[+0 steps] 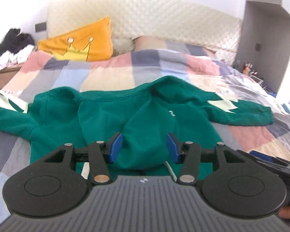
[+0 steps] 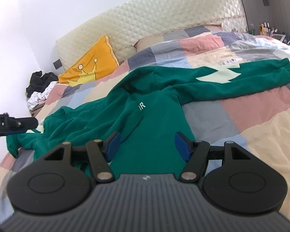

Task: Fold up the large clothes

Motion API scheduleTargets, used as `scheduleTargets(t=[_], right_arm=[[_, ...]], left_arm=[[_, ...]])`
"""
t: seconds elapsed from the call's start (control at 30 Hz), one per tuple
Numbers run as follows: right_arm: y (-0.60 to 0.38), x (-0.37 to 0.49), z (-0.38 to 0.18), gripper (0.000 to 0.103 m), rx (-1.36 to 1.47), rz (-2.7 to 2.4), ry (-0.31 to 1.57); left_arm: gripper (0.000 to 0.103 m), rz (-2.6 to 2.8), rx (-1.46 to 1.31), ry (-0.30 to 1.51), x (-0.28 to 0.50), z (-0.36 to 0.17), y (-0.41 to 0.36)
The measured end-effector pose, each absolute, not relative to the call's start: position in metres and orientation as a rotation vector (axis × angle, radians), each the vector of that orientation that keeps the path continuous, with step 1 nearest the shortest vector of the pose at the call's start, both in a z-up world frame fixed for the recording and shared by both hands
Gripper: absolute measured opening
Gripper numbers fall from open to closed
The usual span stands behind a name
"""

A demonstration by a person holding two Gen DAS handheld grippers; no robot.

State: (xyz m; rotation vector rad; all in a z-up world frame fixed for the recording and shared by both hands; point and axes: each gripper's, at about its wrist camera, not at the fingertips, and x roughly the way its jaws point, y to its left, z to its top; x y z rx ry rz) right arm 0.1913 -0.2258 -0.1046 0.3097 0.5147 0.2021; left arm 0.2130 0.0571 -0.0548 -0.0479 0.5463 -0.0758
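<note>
The left claw [image 1: 144,147] points forward and slightly down, its 2 blue pads [image 1: 116,148] apart with nothing pinched between them. The right claw [image 2: 148,147] tilts likewise, pads [image 2: 182,147] parted and empty. A fingertip [image 1: 289,212] shows beside the left claw's body.

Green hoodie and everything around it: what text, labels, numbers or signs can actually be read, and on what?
"IR": pale letters on the green hoodie, the start of the word hidden by a fold.
Small logo on each gripper body: no readable text.
Printed strip on the checked quilt: too blurred to read.
</note>
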Motion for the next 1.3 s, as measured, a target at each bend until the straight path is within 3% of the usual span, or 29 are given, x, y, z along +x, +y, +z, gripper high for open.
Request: scheduleTargets(t=[0.6,1.13,1.17,1.23,1.3], right_arm=[[-0.245,0.222,-0.109,0.065,0.316,0.039,0.527],[-0.327,0.314,-0.149,0.066,0.577,-0.214,0.603],[-0.335,0.321,-0.151,0.068,0.584,-0.222,0.600],[-0.350,0.337,-0.157,0.084,0.579,-0.255,0.592],[-0.370,0.350,-0.166,0.084,0.614,-0.315,0.591]], left_arm=[[0.058,-0.108,-0.149,0.570,0.188,-0.108,0.069],[0.058,-0.040,-0.163,0.639,0.209,-0.135,0.064],[0.058,-0.034,-0.167,0.644,0.212,-0.137,0.064],[0.058,-0.034,-0.182,0.657,0.216,-0.144,0.064],[0.058,-0.030,-0.201,0.677,0.224,-0.155,0.063]])
